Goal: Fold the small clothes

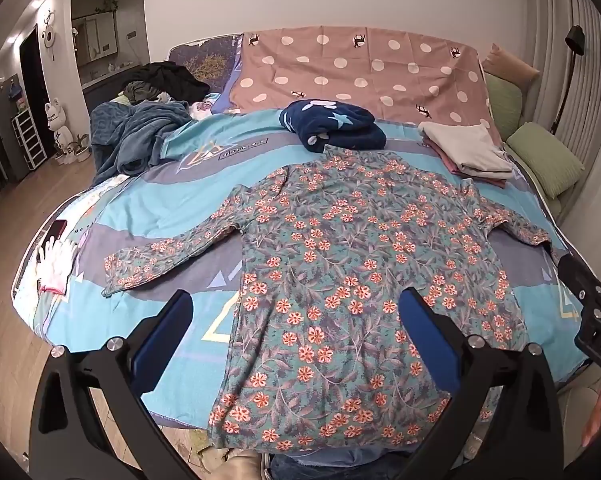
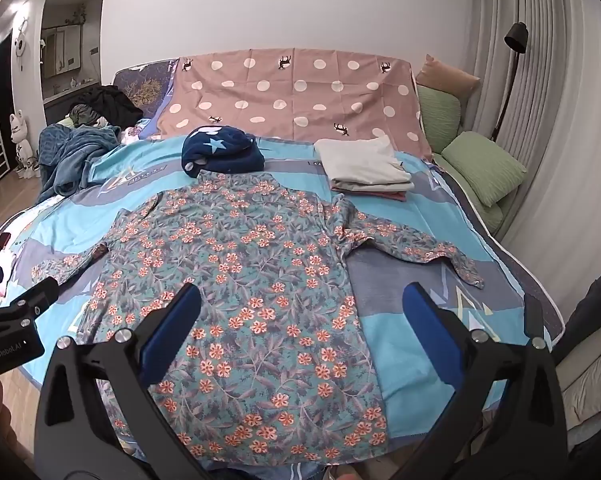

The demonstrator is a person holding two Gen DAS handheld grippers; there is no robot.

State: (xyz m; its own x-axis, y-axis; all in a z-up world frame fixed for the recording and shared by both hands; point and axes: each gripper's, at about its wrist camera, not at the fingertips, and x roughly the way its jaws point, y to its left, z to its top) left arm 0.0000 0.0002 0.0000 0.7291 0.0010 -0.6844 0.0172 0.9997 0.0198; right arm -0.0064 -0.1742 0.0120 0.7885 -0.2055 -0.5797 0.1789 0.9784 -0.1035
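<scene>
Floral shirt (image 1: 340, 264) lies flat on bed (image 1: 172, 216), both sleeves out to the sides, collar far end near navy bundle (image 1: 332, 128). Folded stack (image 2: 364, 168) sits further back on the right, so some pieces look done already.

Left gripper (image 1: 296, 320) hovers above shirt's near left edge, jaws spread wide, nothing btwn them. Right gripper (image 2: 300, 316) same: wide apart, empty, over shirt's right side near hem.

Step, as I read it: shirt spread, fold not yet begun. Next prob needs each gripper down on a sleeve or side edge, pinch the fabric w/o bunching, then bring it across the body toward centre.
</scene>
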